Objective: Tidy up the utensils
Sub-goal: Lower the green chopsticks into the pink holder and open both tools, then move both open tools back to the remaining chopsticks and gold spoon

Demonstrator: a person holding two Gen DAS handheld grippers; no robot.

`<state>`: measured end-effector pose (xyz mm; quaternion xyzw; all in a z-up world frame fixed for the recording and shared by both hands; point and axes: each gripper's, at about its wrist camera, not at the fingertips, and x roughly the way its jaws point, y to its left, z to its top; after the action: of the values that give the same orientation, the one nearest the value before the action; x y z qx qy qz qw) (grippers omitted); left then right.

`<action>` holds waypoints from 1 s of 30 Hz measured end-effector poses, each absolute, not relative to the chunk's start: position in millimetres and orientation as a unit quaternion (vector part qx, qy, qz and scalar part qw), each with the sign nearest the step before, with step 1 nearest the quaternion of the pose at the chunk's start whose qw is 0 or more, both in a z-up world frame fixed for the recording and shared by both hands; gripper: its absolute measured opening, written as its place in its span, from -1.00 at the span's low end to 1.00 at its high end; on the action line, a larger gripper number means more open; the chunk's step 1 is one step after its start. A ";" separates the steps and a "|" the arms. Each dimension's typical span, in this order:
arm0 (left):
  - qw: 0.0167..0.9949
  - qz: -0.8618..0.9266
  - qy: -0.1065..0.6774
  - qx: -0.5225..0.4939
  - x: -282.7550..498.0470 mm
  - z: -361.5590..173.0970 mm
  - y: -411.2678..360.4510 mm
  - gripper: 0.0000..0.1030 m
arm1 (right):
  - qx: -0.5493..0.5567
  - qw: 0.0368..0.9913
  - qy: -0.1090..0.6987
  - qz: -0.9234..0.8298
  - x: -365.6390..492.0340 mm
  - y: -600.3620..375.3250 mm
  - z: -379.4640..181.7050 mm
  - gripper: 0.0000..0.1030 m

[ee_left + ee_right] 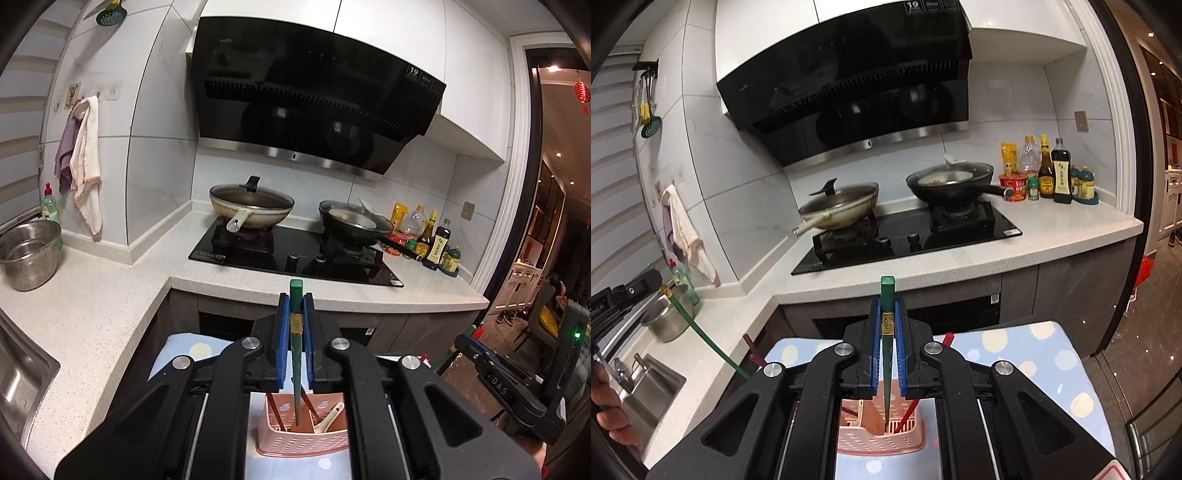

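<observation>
Left wrist view: left gripper [295,306] pinches a green chopstick [296,332] between its blue pads, jaws pressed tight on the shaft, tip pointing down toward the pink utensil basket [301,439] below. Basket sits on a blue dotted cloth [192,350] and already holds red chopsticks [275,411] and a white spoon [328,419]. Judged step: carrying the chopstick over the basket for the drop. Next move calls for lining the tip over the chopstick compartment, lowering, then opening. Hidden: basket's near side and dividers are cut off by the gripper body, so I cannot tell which compartment the tip is over, nor whether it is already inside. The right gripper [484,354] shows at the right edge, but its jaws are not readable here.

Right wrist view: right gripper [887,306] clamps a second green chopstick [886,332], jaws closed on it, tip aimed down at the same basket. Red chopsticks stick out behind the gripper. At the left, the left gripper's chopstick slants down across the counter [713,332]; its tip is hidden. Same step here; the two tips need keeping apart on the way down. A hand [611,413] is partly cropped at the left edge.
</observation>
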<state>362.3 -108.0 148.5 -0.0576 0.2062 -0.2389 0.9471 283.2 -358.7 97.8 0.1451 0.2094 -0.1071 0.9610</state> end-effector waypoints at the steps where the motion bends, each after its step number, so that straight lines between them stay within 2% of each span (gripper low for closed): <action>1: 0.946 -0.239 0.211 -0.057 363.8 144.8 -108.9 -0.86 | 0.143 0.961 0.213 -0.107 285.0 -357.6 94.6 -0.86; 6: 0.946 -0.232 0.218 -0.056 364.9 130.1 -109.8 -0.82 | 0.137 0.959 0.222 -0.108 289.8 -355.8 86.7 -0.85; 7: 0.947 -0.228 0.220 -0.056 364.8 128.5 -109.4 -0.59 | 0.134 0.960 0.219 -0.114 288.4 -355.1 87.4 -0.76; 8: 0.948 -0.222 0.222 -0.057 364.3 127.1 -108.9 -0.22 | 0.132 0.960 0.215 -0.118 286.4 -354.7 88.8 -0.57; 9: 0.949 -0.214 0.223 -0.060 363.4 126.4 -107.5 0.02 | 0.133 0.961 0.210 -0.120 283.8 -354.3 90.1 -0.46; 10: 0.950 -0.210 0.221 -0.061 362.3 126.3 -106.3 0.03 | 0.135 0.962 0.204 -0.123 280.2 -354.8 92.3 -0.28; 11: 0.951 -0.209 0.222 -0.061 361.3 126.1 -105.1 0.04 | 0.137 0.963 0.198 -0.124 276.3 -355.2 94.8 -0.21; 25: 0.947 -0.199 0.249 -0.047 320.5 116.7 -78.5 0.15 | 0.118 0.964 0.214 -0.108 216.4 -328.3 97.8 -0.19; 27: 0.948 -0.189 0.252 -0.041 308.9 112.5 -73.5 0.31 | 0.115 0.962 0.225 -0.103 200.7 -319.6 89.8 -0.19; 30: 0.947 -0.184 0.263 -0.032 289.5 100.4 -65.6 0.37 | 0.103 0.959 0.245 -0.099 177.7 -304.2 73.6 -0.19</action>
<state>289.5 -65.6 100.4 -0.0321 0.2629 -0.1836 0.9466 177.7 -304.2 73.6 0.1031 0.2454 -0.0986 0.9589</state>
